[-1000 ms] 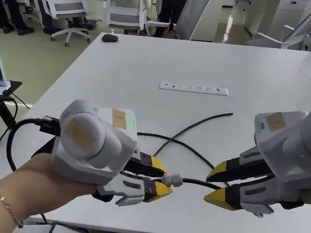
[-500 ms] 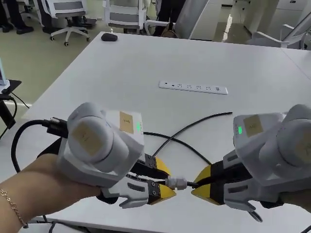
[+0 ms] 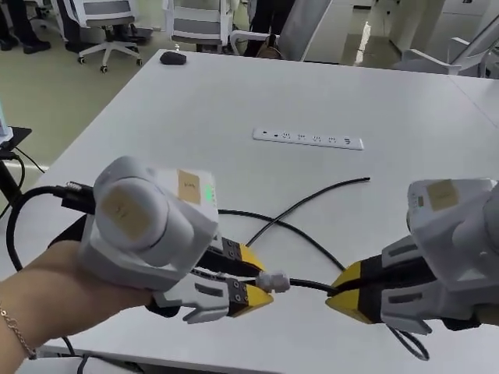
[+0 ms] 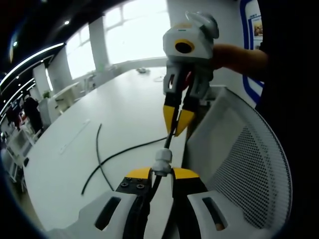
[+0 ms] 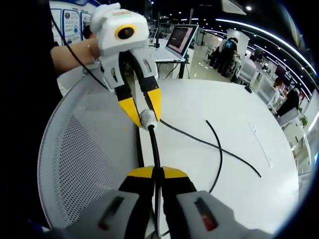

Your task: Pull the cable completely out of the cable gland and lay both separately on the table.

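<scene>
Head view: my left gripper (image 3: 261,279) sits low in the frame at the near edge of the white surface (image 3: 234,109), with its yellow-tipped jaws pressed onto the white cable gland (image 3: 273,280). The black cable (image 3: 309,286) leaves the gland and runs straight across a short gap to my right gripper (image 3: 343,291), whose jaws are clamped on it. Behind the two grippers, the rest of the cable lies on the surface in crossing curves. A white power strip (image 3: 308,139) lies farther back, well apart from the work, and a dark mouse (image 3: 173,58) rests near the far edge. Office chairs (image 3: 199,23) stand beyond the surface. Left gripper view: the gland (image 4: 162,162) is pinched between my own two jaw tips, and the cable rises from it to the right gripper (image 4: 178,119), which faces me with its tips squeezed together on the cable. The cable passes through the gland, so the two are not separated. A white mesh chair back (image 4: 239,149) shows to the right of the jaws. Right gripper view: my jaws are nipped tight on the cable (image 5: 154,144), which leads up to the gland (image 5: 148,119) held in the left gripper (image 5: 144,110). The mesh chair back lies on the left of the frame, and the loose cable crosses itself on the surface to the right. I cannot tell whether the gland touches the surface.
</scene>
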Motion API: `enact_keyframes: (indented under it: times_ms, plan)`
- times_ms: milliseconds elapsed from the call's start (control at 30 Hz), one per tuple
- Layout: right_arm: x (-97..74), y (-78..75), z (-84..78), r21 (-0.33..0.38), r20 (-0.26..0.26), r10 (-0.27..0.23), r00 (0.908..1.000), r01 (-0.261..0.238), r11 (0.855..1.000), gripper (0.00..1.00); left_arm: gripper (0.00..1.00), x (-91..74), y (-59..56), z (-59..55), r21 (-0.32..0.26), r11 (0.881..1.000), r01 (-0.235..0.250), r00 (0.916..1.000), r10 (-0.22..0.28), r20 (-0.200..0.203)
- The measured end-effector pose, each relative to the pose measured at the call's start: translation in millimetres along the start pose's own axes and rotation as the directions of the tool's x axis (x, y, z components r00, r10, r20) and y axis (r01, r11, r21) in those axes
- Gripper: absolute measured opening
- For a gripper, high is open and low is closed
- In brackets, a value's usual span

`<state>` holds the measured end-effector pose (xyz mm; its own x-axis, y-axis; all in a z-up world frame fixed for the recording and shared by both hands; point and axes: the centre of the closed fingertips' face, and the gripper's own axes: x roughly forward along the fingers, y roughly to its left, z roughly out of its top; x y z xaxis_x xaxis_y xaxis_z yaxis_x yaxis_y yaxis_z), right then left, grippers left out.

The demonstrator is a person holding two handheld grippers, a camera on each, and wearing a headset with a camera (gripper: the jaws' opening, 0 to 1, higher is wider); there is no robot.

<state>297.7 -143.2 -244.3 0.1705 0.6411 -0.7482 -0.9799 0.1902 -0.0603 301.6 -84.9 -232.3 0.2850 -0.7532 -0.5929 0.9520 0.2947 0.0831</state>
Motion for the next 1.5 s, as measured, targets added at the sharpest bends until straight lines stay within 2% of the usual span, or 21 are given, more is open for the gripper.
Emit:
enact_keyframes:
  times_ms: [267, 533, 867, 1033, 1100, 1133, 1333, 1467, 1500]
  plan:
    - [-11.4, -19.3, -28.5, 0.047, -0.074, -0.062, 0.9954, 0.065, 0.997, 0.03, 0.16, -5.0, 6.7, -6.3, -0.013, 1.0, -0.024, 0.9996, 0.023, -0.017]
    - [-16.9, -27.0, -49.6, 0.068, -0.128, -0.093, 0.9874, 0.102, 0.992, 0.03, 0.16, -4.0, 5.3, -4.3, -0.02, 1.0, -0.021, 0.9997, 0.021, -0.015]
    - [-20.7, -33.5, -61.4, 0.114, -0.134, -0.111, 0.9848, 0.127, 0.985, 0.04, 0.16, -2.9, 4.5, -2.5, -0.022, 1.0, -0.018, 0.9998, 0.018, -0.012]
    - [-23.4, -36.8, -69.3, 0.11, -0.159, -0.123, 0.9797, 0.141, 0.984, 0.04, 0.16, -2.2, 4.3, -1.1, -0.018, 1.0, -0.016, 0.9998, 0.016, -0.011]
    - [-25.0, -39.9, -75.2, 0.102, -0.184, -0.138, 0.9733, 0.158, 0.982, 0.04, 0.16, -2.4, 5.2, -2.4, -0.018, 1.0, -0.02, 0.9997, 0.02, -0.015]
    - [-26.6, -42.5, -81.7, 0.08, -0.22, -0.151, 0.9637, 0.172, 0.982, 0.04, 0.16, -2.6, 5.2, -2.6, -0.02, 1.0, -0.02, 0.9997, 0.019, -0.015]
    - [-26.9, -46.9, -100.9, 0.05, -0.304, -0.171, 0.9373, 0.195, 0.979, 0.03, 0.16, -3.6, 5.4, -4.8, -0.024, 0.999, -0.022, 0.9995, 0.021, -0.023]
    - [-25.3, -46.2, -103.8, 0.047, -0.315, -0.163, 0.9352, 0.187, 0.981, 0.04, 0.16, -3.8, 5.7, -4.8, -0.026, 0.999, -0.024, 0.9994, 0.024, -0.023]
    - [-23.8, -44.0, -104.4, 0.036, -0.324, -0.151, 0.9341, 0.171, 0.985, 0.04, 0.16, -3.6, 5.8, -5.3, -0.024, 0.999, -0.025, 0.9993, 0.025, -0.027]
